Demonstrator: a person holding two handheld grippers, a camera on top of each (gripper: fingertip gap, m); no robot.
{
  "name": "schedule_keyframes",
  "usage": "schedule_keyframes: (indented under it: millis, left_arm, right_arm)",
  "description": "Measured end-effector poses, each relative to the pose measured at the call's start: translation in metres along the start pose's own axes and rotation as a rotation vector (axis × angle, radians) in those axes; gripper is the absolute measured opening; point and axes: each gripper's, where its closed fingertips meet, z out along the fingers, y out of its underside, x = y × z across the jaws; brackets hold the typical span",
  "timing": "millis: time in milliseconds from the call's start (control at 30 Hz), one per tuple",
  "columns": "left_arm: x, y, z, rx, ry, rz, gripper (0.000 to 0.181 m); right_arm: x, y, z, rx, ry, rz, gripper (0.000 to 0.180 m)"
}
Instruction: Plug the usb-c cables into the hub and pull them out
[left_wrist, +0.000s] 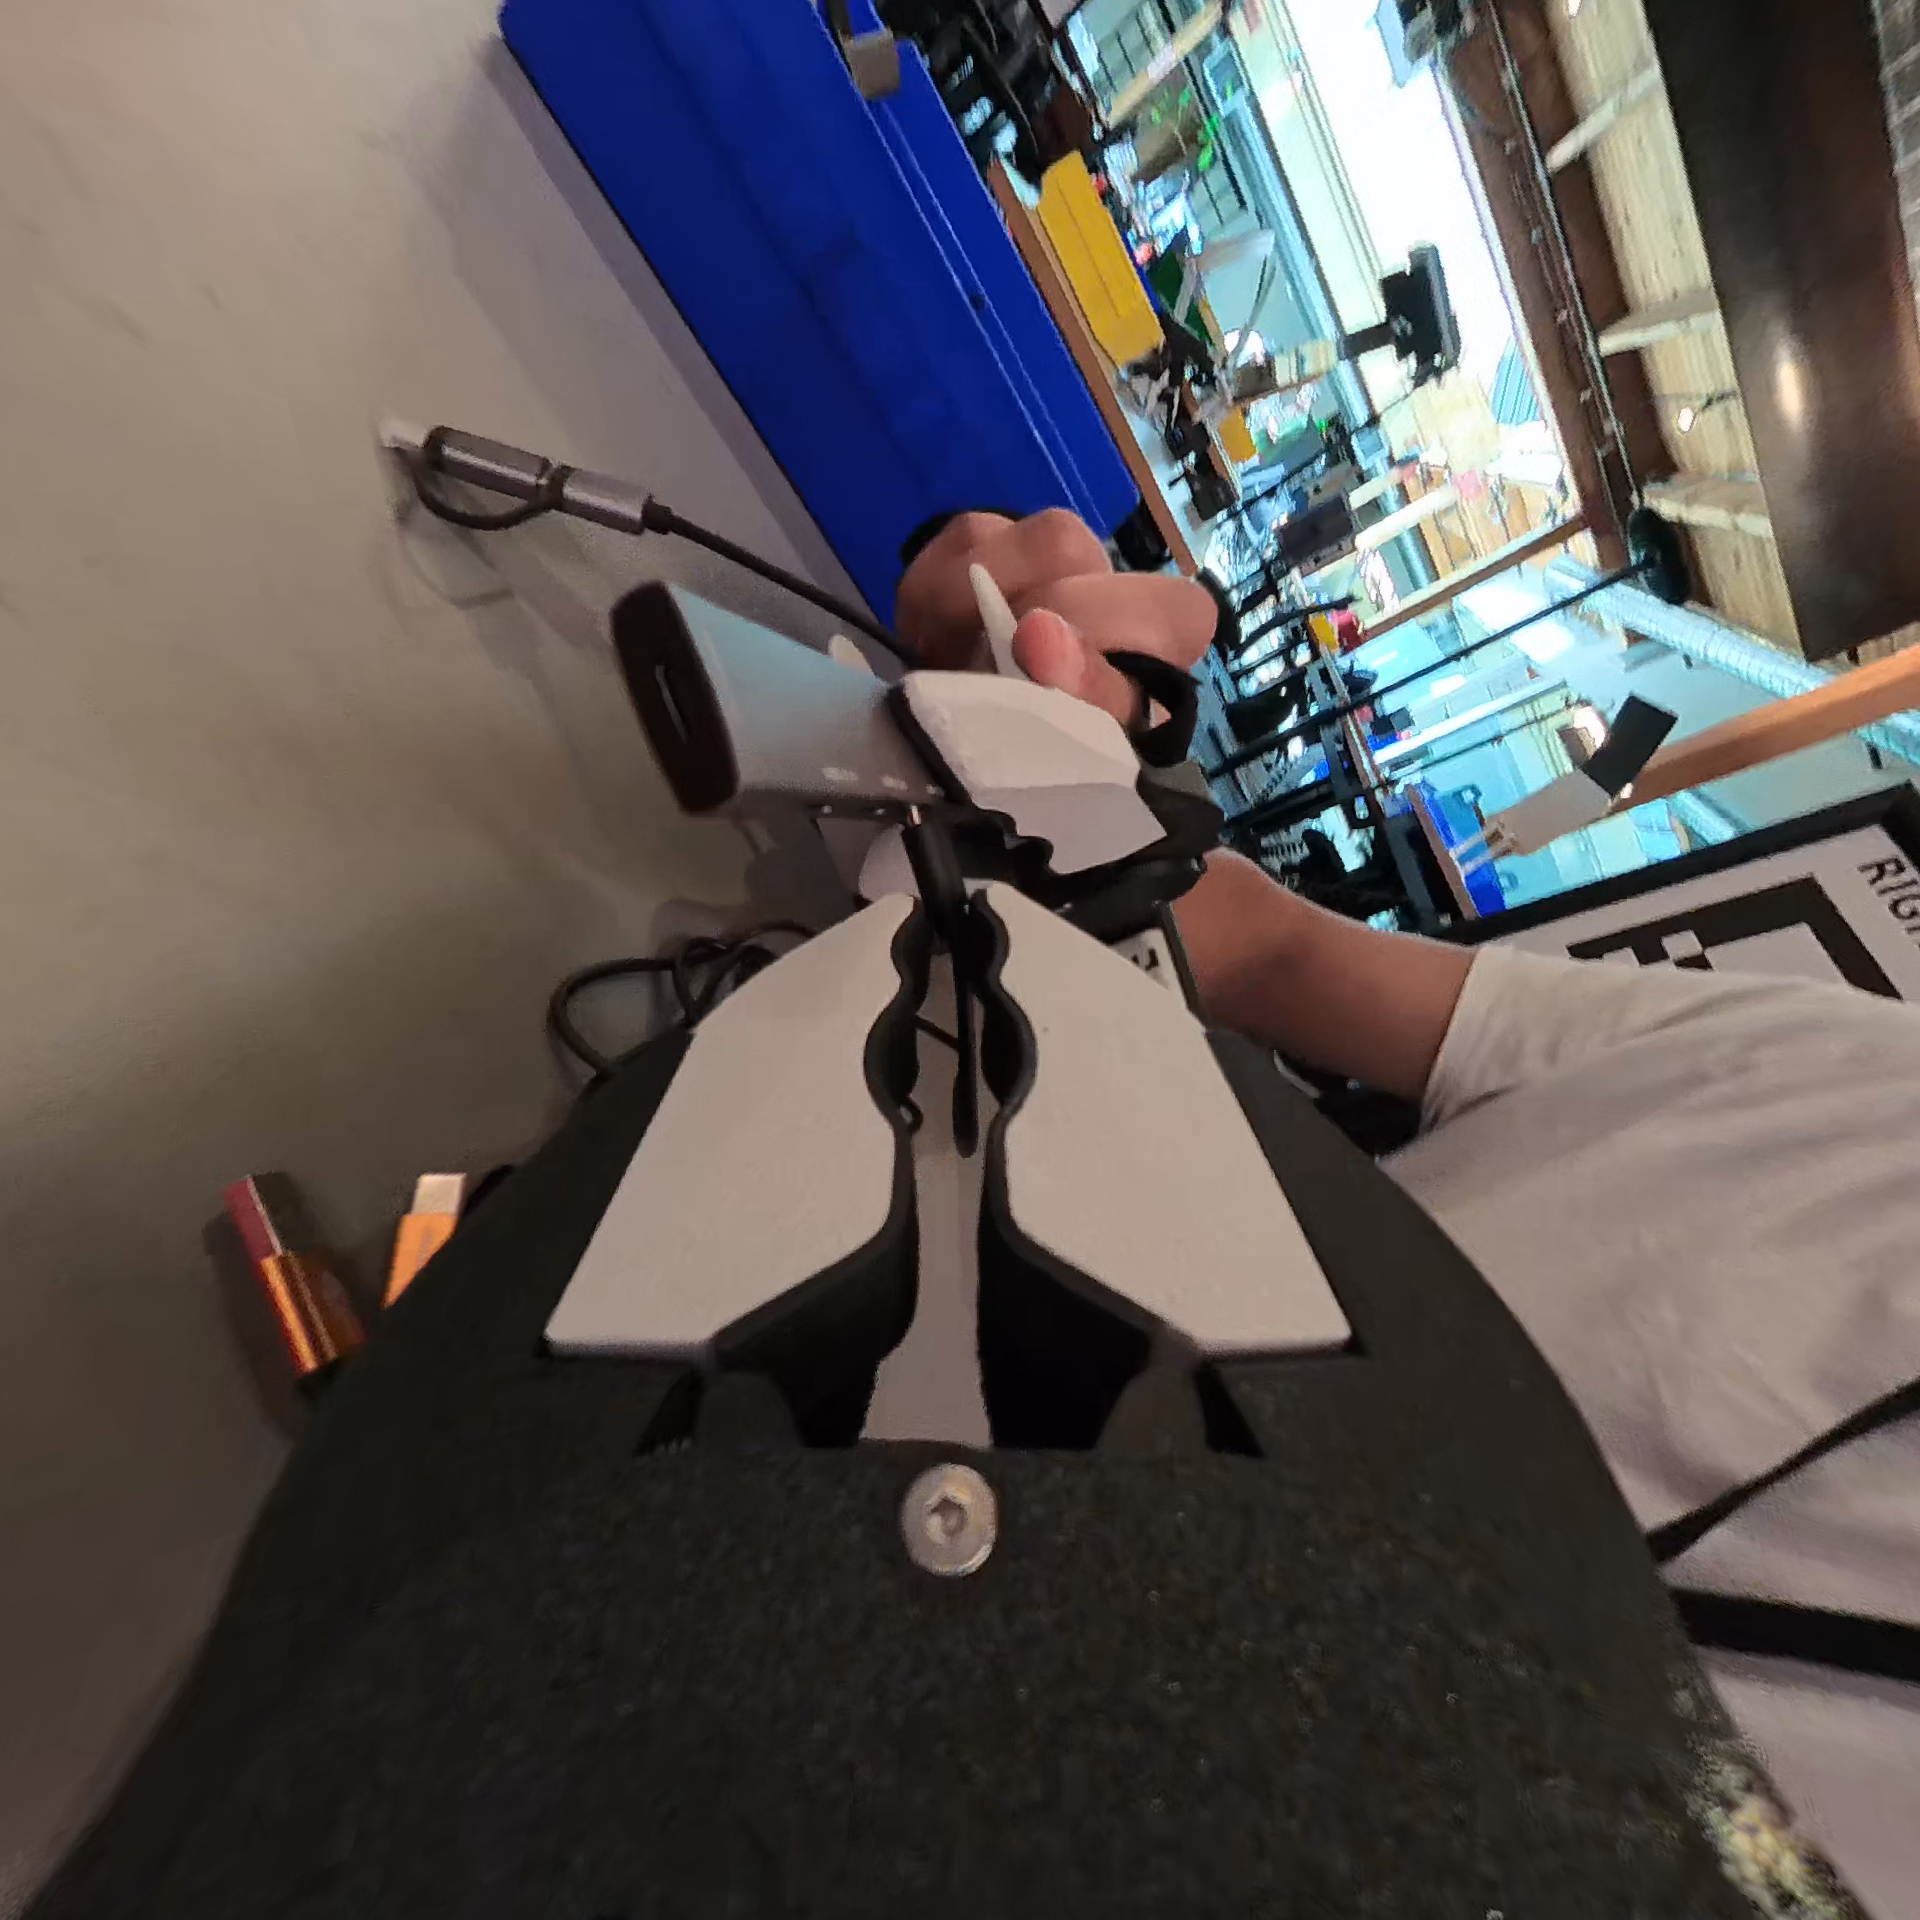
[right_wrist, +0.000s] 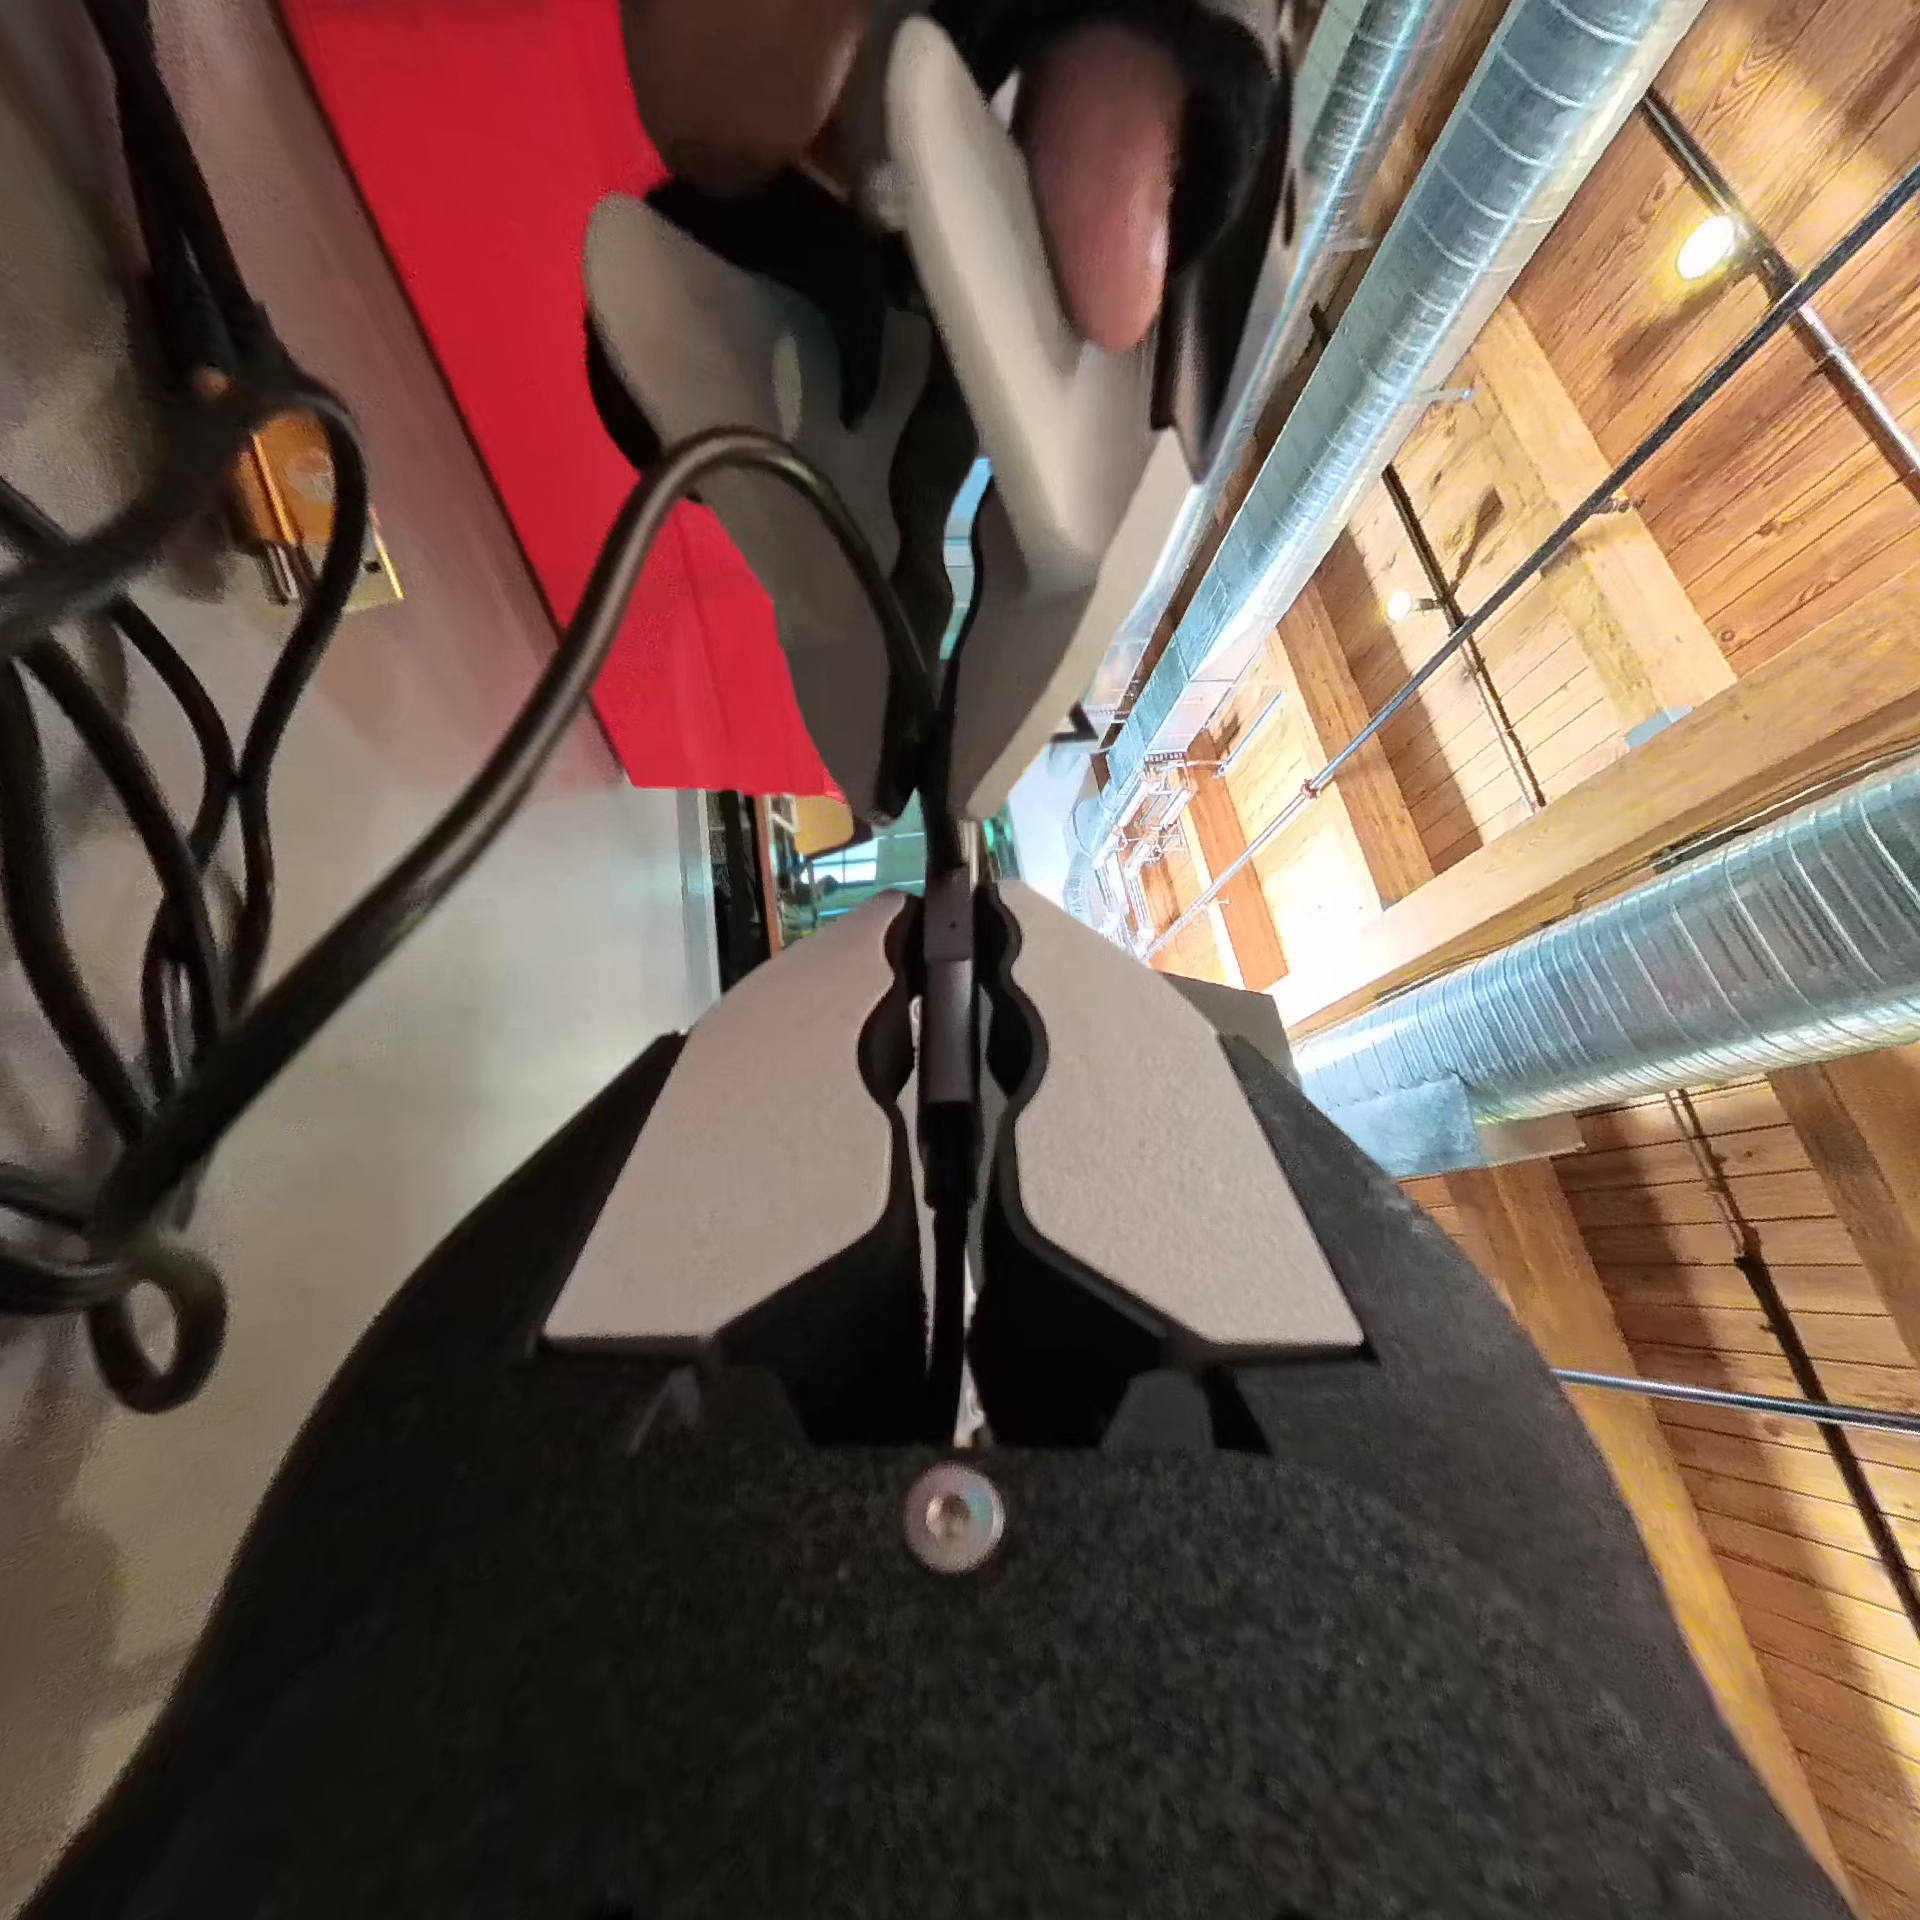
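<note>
Two hand-held grippers meet over a pale grey surface (left_wrist: 208, 727), each rolled far over to one side, so the room looks tipped in both views. The left hand-held gripper (left_wrist: 940, 925) has its white fingers (left_wrist: 748, 1143) pressed nearly together, clamped on the black plug of a thin black usb-c cable (right_wrist: 582, 623). The cable loops away toward a tangle of black leads (right_wrist: 125, 935) lying on the surface.

The right hand-held gripper (right_wrist: 951, 914) is closed on the slim silver-grey aluminium hub with a black end cap (left_wrist: 748, 717) and holds it lifted clear of the surface. The plug meets the hub's long lower edge just ahead of the left fingertips. Whether it is fully seated cannot be told.

A person's bare hand (left_wrist: 1039, 603) wraps around the right tool's handle, with the forearm running back to a white sleeve (left_wrist: 1662, 1143).

On the surface lie a grey metal adapter plug with a short black loop (left_wrist: 540, 483), a copper-and-red USB stick (left_wrist: 291, 1278) and an orange-tipped connector (left_wrist: 426, 1236). A blue mat (left_wrist: 831, 260) lies beyond them, and the right wrist view shows a red mat (right_wrist: 499, 312).

A black-and-white marker panel (left_wrist: 1766, 914) at the frame edge carries partly cropped lettering.
</note>
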Motion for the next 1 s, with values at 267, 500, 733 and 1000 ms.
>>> schedule_keyframes:
  millis: [267, 500, 733, 1000]
  left_arm:
    - [0.005, 0.012, -0.009, -0.173, -0.015, 0.103, 0.005]
    - [0.002, 0.009, -0.014, -0.177, -0.036, 0.127, 0.006]
    - [-0.014, -0.024, -0.041, -0.027, -0.293, 0.269, 0.021]
    - [-0.068, 0.042, -0.064, -0.195, -0.788, 0.398, 0.021]
  right_arm:
    - [0.0, -0.017, -0.004, 0.043, -0.006, -0.001, 0.008]
    - [-0.001, -0.018, -0.003, 0.03, -0.007, 0.012, 0.008]
    - [0.005, 0.028, 0.001, -0.05, 0.015, 0.048, 0.009]
    - [0.014, 0.06, -0.001, -0.14, 0.014, 0.223, 0.009]
